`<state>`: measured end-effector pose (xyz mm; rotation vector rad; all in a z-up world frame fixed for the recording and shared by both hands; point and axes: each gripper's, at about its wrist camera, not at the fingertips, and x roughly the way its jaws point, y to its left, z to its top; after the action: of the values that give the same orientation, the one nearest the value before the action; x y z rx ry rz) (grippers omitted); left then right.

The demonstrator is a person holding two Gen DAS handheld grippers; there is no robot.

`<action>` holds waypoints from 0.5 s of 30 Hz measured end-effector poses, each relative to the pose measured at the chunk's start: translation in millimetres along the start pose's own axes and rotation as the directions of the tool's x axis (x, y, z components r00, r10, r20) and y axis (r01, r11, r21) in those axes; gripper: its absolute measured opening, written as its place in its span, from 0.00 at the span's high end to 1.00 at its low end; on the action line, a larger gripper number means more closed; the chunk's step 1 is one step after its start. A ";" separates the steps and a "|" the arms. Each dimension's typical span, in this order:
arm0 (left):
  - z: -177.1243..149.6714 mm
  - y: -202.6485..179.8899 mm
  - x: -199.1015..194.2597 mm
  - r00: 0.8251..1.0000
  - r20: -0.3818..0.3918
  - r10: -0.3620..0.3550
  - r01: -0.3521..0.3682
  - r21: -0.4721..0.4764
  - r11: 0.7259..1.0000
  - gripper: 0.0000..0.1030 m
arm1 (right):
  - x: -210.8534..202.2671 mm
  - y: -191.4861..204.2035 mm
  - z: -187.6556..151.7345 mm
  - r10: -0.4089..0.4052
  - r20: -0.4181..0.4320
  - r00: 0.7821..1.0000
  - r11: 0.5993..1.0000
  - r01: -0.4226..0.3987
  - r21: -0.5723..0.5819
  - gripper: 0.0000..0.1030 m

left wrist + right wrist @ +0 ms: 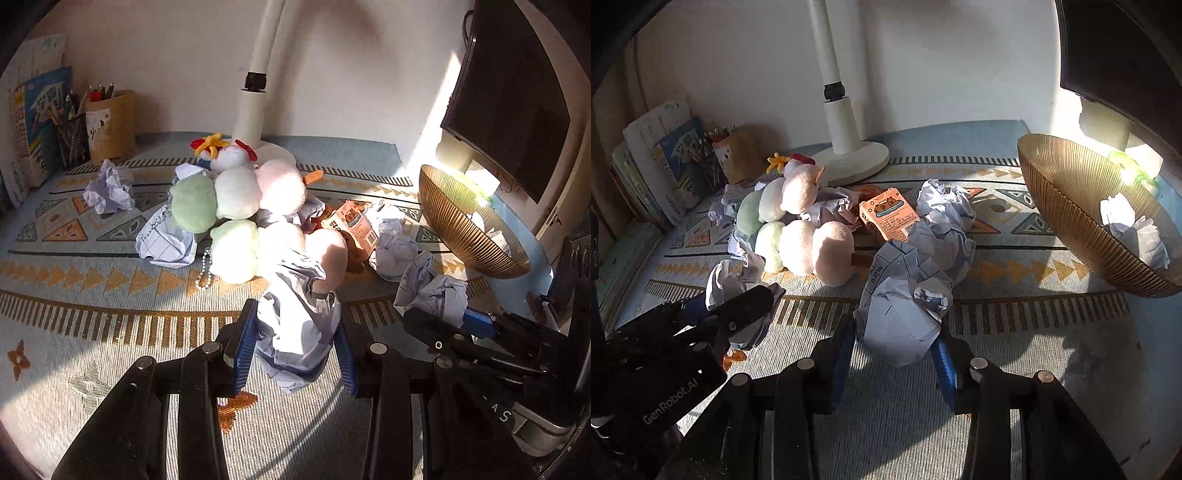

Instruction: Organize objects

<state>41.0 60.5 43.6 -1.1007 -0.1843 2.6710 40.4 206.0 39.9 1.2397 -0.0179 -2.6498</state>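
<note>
A: What's in your ribbed amber bowl (1071, 221)?
B: Crumpled paper (1130, 229). Each of your grippers, left (295, 354) and right (897, 354), clamps a paper wad off the tablecloth; "GenRobot.AI" reads on one

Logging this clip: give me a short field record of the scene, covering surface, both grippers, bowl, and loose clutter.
surface: patterned tablecloth
left gripper: shut on a crumpled paper ball
right gripper: shut on another crumpled paper
bowl: amber ribbed glass, at right, crumpled paper already inside
clutter: plush toy pile, orange carton, more paper wads
backdrop: white lamp base, pen holders, books
</note>
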 end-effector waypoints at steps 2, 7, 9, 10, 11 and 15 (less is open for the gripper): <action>-6.8 -0.6 3.3 1.000 -0.005 -0.009 0.009 0.003 1.000 0.65 | 7.9 -4.3 -6.5 0.008 -0.022 1.000 1.000 -0.008 0.014 0.61; -10.7 0.5 0.1 0.999 0.030 -0.016 0.016 -0.001 1.000 0.63 | 15.9 -14.8 -5.6 0.038 -0.051 0.998 0.997 -0.034 0.062 0.33; -10.6 0.3 1.7 1.000 0.020 -0.020 0.020 0.002 1.000 0.63 | 12.5 -13.9 -6.1 0.021 -0.031 0.999 0.998 -0.019 0.062 0.29; -10.2 0.7 2.0 1.000 0.020 -0.020 0.020 0.001 1.000 0.63 | 13.6 -13.1 -5.8 0.019 -0.035 0.999 0.998 -0.016 0.060 0.29; -10.3 0.4 2.5 1.000 0.019 -0.018 0.018 -0.002 1.000 0.63 | 15.2 -11.9 -5.7 0.015 -0.043 0.999 0.998 -0.013 0.055 0.29; -10.7 2.2 1.9 0.999 0.021 -0.026 0.026 -0.011 1.000 0.63 | 21.2 -4.4 -5.8 -0.039 -0.066 0.997 0.999 0.040 0.016 0.30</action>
<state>46.8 59.2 34.3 -1.0668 -0.2169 2.6625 30.8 206.5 19.7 1.3460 -0.0063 -2.6457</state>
